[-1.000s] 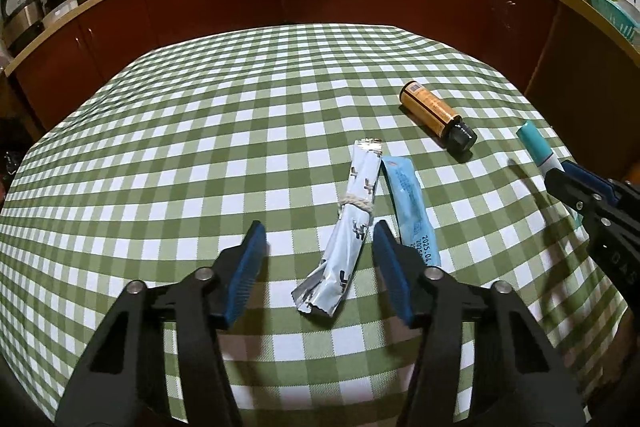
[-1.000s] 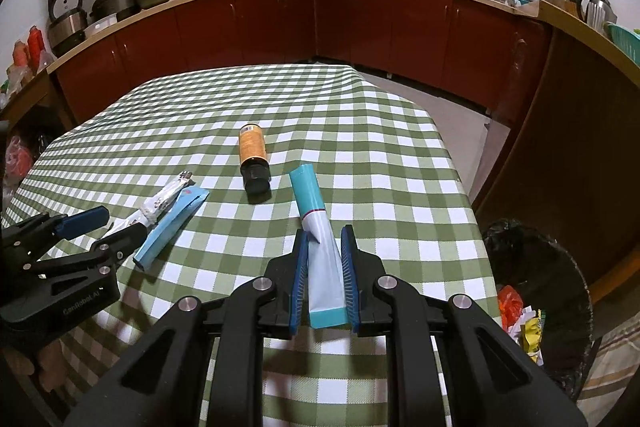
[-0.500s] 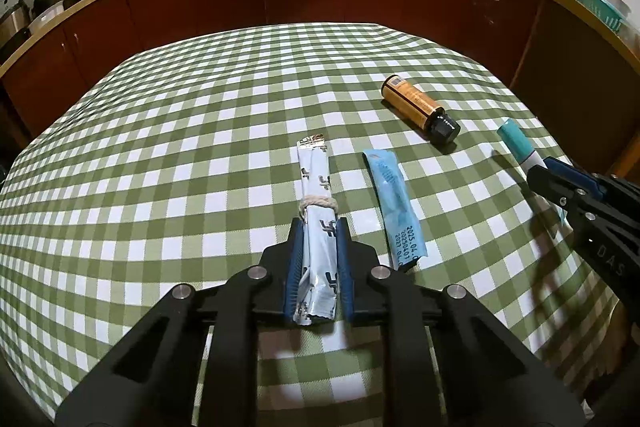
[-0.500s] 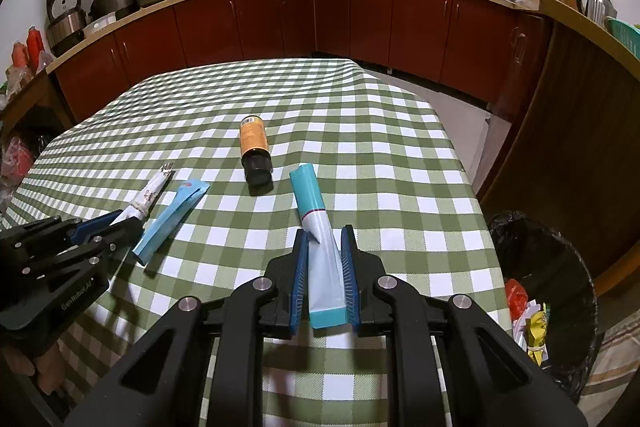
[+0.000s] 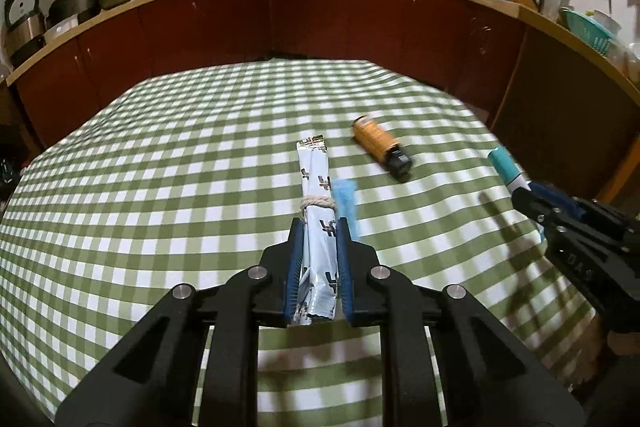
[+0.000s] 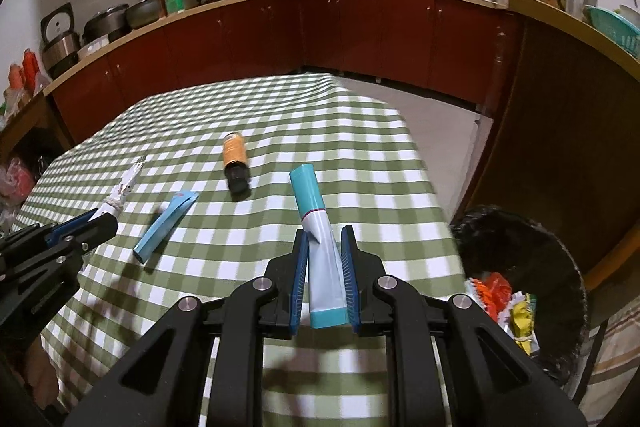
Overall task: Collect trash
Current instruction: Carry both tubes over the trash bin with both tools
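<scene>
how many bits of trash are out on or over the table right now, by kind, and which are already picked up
Tubes: 1, the teal and white tube, held in the right tool
Wrappers and packets: 2, the silver wrapper held in the left tool, and the blue packet lying on the tablecloth
Bottles: 1, the orange bottle, lying on its side
Total: 4, with 2 picked up

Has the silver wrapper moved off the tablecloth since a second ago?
Yes. The silver wrapper, flat on the checked tablecloth before, is now clamped in the left gripper and raised above it, partly covering the blue packet that stays flat.
</scene>
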Demonstrator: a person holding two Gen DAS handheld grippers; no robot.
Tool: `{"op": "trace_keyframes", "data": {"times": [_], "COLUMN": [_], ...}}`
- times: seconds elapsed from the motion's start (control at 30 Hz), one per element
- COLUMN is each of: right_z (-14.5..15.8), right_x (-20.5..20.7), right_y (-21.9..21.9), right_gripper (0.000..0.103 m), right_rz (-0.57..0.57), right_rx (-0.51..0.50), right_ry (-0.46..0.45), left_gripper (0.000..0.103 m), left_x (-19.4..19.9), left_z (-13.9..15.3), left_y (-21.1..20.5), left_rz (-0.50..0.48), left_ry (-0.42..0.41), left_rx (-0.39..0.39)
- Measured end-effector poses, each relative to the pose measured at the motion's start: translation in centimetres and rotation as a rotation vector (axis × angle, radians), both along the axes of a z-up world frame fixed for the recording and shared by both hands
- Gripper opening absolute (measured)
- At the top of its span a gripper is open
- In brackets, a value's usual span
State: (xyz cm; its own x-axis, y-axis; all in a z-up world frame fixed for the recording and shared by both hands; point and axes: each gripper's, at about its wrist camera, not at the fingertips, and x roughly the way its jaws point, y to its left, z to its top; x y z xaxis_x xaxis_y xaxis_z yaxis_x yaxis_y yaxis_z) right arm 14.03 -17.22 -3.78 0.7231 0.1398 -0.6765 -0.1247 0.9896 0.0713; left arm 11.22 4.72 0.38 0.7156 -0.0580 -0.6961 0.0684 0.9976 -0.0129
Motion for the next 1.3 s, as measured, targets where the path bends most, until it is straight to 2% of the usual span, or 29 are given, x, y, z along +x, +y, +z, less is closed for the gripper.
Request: {"op": "trace_keyframes", "data": {"times": [0.23,0.8,1.3], "right_z": [0.2,0.1,-0.1], "right_x": [-1.1,-2.1,-2.8], "right_y": [-3.3,-11.7,-17.0], "right_gripper": [0.018,0.018,0.018], "right_rz": [-0.054,-0.215,-0.308], "right_rx": [0.005,-0.036,-0.015], "right_ry": [-0.011,-0.025,-0.041], "left_gripper": [0.016,0.016,0.016], "left_x": [-0.2,1.4,1.6], "left_z": [0.8,-0.5,-1.4], "left_y": [-4.4,-16.0,-22.5], "left_rz": [-0.062,-0.236,-0.307], "left_ry": [-0.02,-0.028,-0.034], "left_rx": [-0.004,0.01,0.045]}}
